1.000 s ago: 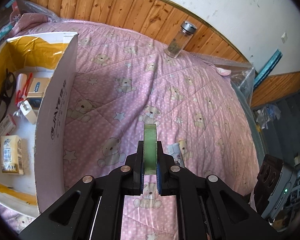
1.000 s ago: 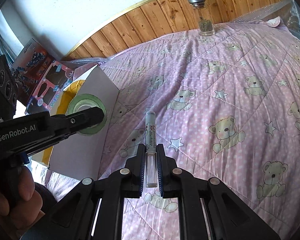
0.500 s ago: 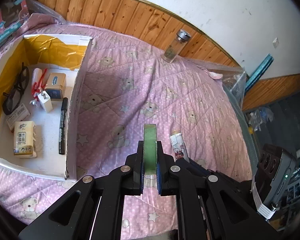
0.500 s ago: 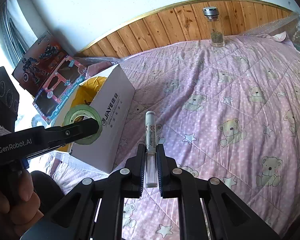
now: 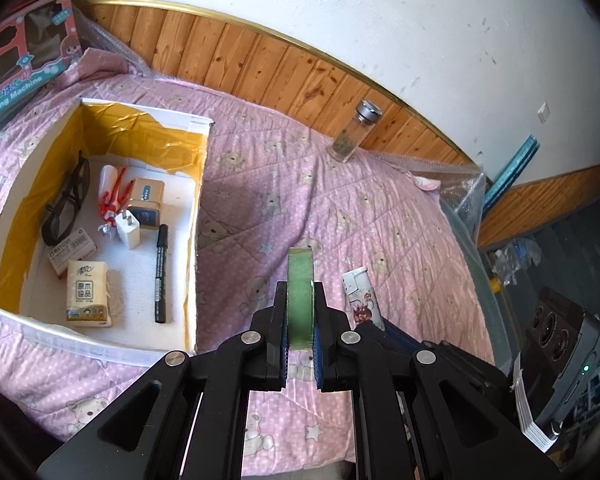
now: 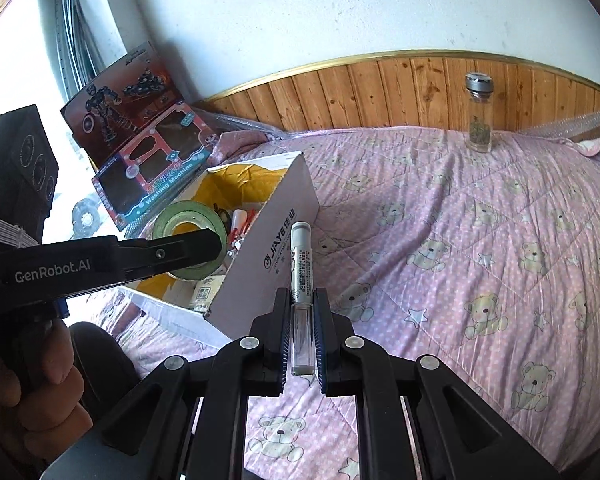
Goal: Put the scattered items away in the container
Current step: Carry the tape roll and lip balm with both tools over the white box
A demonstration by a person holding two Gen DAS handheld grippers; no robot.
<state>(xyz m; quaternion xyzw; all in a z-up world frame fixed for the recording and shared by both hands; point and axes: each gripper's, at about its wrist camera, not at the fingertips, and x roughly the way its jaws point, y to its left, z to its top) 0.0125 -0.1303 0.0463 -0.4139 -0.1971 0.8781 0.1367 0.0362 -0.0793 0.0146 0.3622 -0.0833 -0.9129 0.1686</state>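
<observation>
My left gripper (image 5: 300, 300) is shut on a green tape roll (image 5: 300, 288), held on edge above the pink bear-print bedspread, right of the open white cardboard box (image 5: 198, 216). From the right wrist view the roll (image 6: 190, 228) hangs over the box's near end (image 6: 268, 268). My right gripper (image 6: 302, 304) is shut on a white marker pen (image 6: 300, 264), raised above the bedspread just right of the box. The pen's tip also shows in the left wrist view (image 5: 360, 294).
The box holds black glasses (image 5: 66, 204), a tissue pack (image 5: 88, 294), a black marker (image 5: 161, 272), a white charger (image 5: 128, 229) and a tan power bank (image 5: 146, 202). A glass jar (image 5: 352, 132) stands by the wooden wall panel. Toy boxes (image 6: 140, 164) lean behind the box.
Both grippers have risen and pulled back from the bed with their items. The box's inside has come into full view in the left wrist camera.
</observation>
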